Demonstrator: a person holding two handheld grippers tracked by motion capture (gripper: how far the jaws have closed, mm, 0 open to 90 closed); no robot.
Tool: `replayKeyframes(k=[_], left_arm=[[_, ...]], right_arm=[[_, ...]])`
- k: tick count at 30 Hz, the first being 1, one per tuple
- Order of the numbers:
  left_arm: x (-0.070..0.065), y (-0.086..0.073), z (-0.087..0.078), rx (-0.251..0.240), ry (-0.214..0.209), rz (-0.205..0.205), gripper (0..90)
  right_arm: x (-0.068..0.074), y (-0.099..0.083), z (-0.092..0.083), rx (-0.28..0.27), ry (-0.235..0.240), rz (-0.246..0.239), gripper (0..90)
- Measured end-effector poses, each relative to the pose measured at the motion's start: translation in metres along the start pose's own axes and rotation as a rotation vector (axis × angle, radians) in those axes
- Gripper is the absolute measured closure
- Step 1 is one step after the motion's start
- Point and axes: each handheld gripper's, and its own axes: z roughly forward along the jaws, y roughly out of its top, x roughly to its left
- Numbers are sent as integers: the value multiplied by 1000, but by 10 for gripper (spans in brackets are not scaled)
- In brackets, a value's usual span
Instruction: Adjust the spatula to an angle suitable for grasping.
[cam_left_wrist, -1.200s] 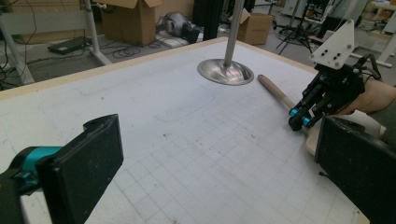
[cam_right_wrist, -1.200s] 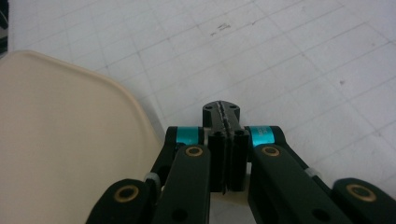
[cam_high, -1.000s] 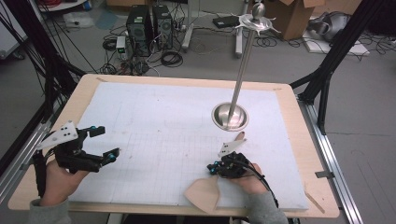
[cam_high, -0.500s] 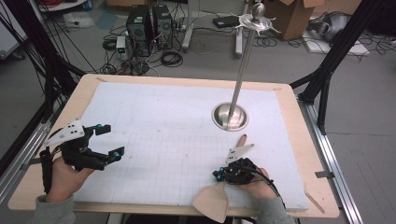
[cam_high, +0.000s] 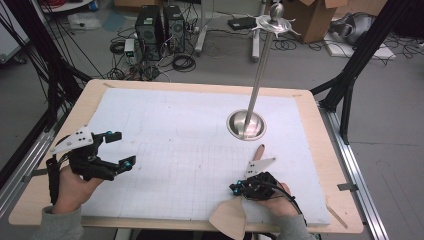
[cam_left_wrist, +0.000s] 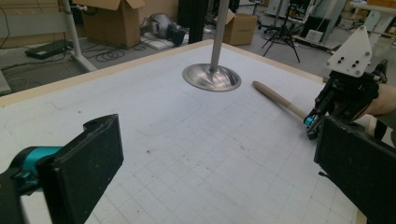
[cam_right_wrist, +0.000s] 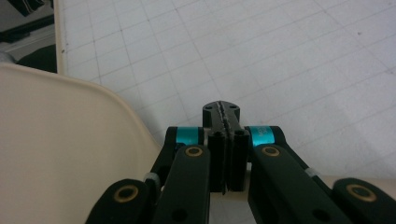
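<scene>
The right claw (cam_high: 239, 189) is clamped on a wooden spatula (cam_high: 229, 218) at the tabletop's (cam_high: 310, 107) near edge. The left claw (cam_high: 118, 149) hovers wide open, well apart. A steel stand (cam_high: 246, 124) rises beyond.

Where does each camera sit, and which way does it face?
High view: above the person's side, facing forward and down on the table; sleeves, left gripper and right gripper show.
Left gripper view: rides the left gripper, facing across the mat to the metal stand; its open jaws show.
Right gripper view: rides the right gripper, facing down at the wooden spatula; its shut jaws show.
Shared: high and left gripper views both show the metal stand.
</scene>
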Motion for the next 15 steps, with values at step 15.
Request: replayKeyframes(k=[15], left_arm=[[-1,-3,-11,-1,23,-4,17]], right_arm=[[-34,-11,-38,-277,-370,165,900]])
